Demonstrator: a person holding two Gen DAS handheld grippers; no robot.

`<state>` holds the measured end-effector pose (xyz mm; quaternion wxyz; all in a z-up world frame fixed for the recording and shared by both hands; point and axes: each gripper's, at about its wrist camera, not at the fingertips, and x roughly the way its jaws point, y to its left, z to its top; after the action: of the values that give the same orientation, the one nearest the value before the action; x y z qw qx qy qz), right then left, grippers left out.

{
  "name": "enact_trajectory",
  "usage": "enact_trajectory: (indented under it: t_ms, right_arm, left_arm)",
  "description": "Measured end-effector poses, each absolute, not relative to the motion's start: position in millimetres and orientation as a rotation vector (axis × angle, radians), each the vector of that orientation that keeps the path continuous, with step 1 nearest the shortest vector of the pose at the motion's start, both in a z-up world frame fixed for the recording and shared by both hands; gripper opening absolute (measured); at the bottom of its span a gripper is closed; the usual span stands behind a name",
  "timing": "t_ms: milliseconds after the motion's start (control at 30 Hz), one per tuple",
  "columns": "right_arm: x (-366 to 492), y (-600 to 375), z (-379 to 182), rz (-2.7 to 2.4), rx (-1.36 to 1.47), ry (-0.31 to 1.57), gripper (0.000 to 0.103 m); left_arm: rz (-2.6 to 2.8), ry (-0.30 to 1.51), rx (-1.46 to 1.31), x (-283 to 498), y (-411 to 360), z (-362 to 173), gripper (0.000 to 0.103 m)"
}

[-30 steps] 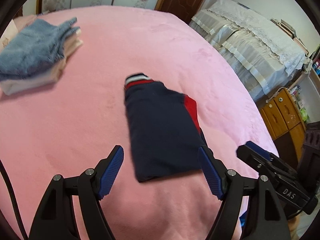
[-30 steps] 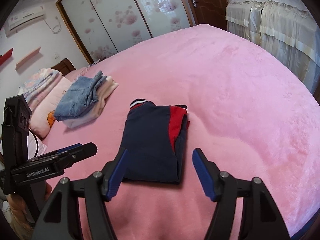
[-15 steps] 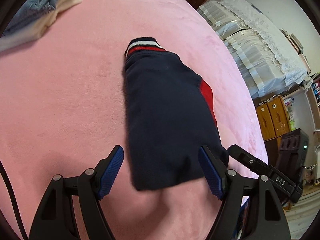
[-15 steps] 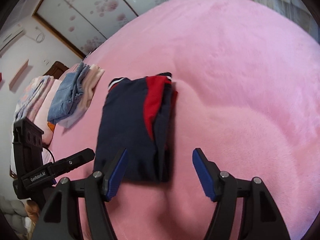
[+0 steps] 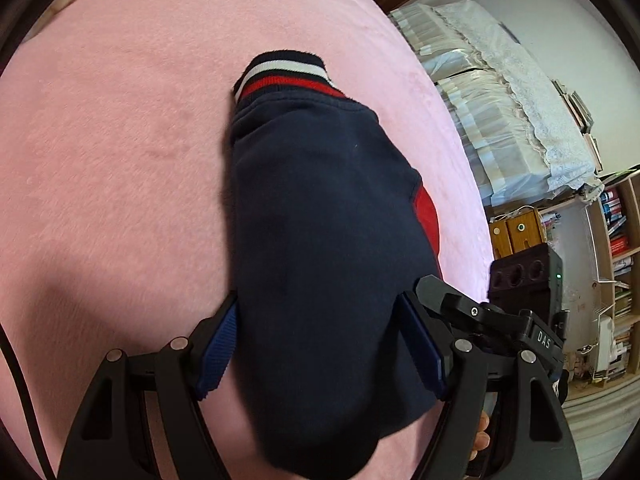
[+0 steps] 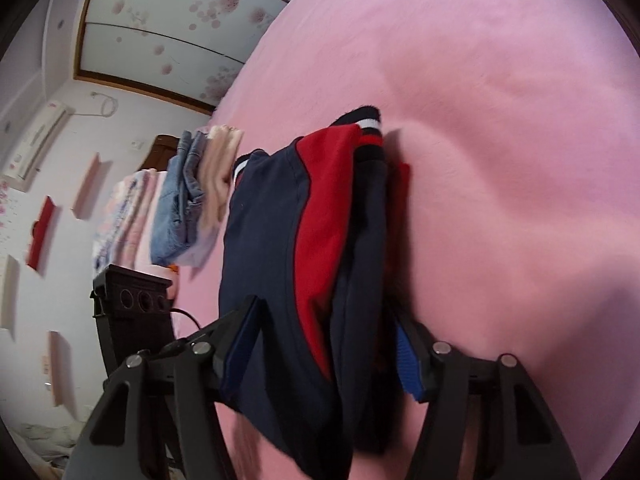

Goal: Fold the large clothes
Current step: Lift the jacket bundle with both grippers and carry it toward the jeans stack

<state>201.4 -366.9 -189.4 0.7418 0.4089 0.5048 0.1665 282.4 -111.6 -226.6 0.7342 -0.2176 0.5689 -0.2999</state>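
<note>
Straddling the near end of a folded navy fleece sweatshirt (image 5: pixel 320 200) with the left gripper (image 5: pixel 318 308), jaws spread wide, one blue ribbed pad at each side edge of the cloth and no pinch to be seen. Flanking the same near end from the other side with the right gripper (image 6: pixel 324 312), jaws just narrowed around the bundle, blue pads (image 6: pixel 406 360) close against its layered edges; hard to say whether squeezing or merely touching. Readable in white on the right gripper's black body, seen at the edge of the left wrist view: "DAS". Just below that lettering, the fingertips of a person's hand (image 5: pixel 480 432) wrapped round the handle.

Lying lengthwise away from both cameras on a pink plush bed cover (image 5: pixel 120 160), with a red panel along one side and a navy, white and red striped ribbed band at the far end. Set well apart from the sweatshirt on the same cover, a stack of folded clothes (image 6: pixel 192 196), blue denim against pale pink knit.

Beyond the bed, sliding wardrobe doors printed with pink blossoms (image 6: pixel 180 20) and a white wall-mounted air conditioner (image 6: pixel 36 140), markings too blurred to read. On the opposite side, furniture draped in white lace (image 5: pixel 500 100), a small yellow wooden cabinet (image 5: pixel 516 232) and a bookshelf (image 5: pixel 616 240), spines illegible.
</note>
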Motion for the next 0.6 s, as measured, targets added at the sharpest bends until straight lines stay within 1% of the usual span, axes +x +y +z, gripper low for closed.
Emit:
enact_trajectory:
  t_ms: [33,67,100,167,200,267,333,600]
  right_arm:
    - [202,-368,-191,0.372,0.913,1.098,0.058]
    - [201,-370,-192,0.375,0.925,1.087,0.052]
    - [199,-371,-192,0.375,0.931,1.077,0.043]
    - [195,-369,-188,0.373,0.914,1.06,0.034]
    - [193,-367,-186,0.364,0.893,1.055,0.031]
    - [190,-360,-177,0.344,0.844,1.044,0.029]
    - [186,-354,-166,0.328,0.81,1.027,0.028]
    - [149,-331,-127,0.325,0.773,0.985,0.027]
  left_arm:
    - [-0.658,1.247,-0.482,283,-113,-228,0.075]
    - [-0.652,1.244,-0.482,283,-114,-229,0.072]
    - [-0.639,1.239,-0.47,282,-116,-227,0.07]
    - [-0.616,1.212,-0.393,275,-125,-217,0.063]
    - [-0.607,1.2,-0.358,273,-128,-212,0.061]
    - [-0.589,1.168,-0.28,266,-137,-197,0.054]
    - [-0.582,1.149,-0.238,262,-142,-181,0.052]
    - [-0.588,1.108,-0.172,226,-129,-132,0.051]
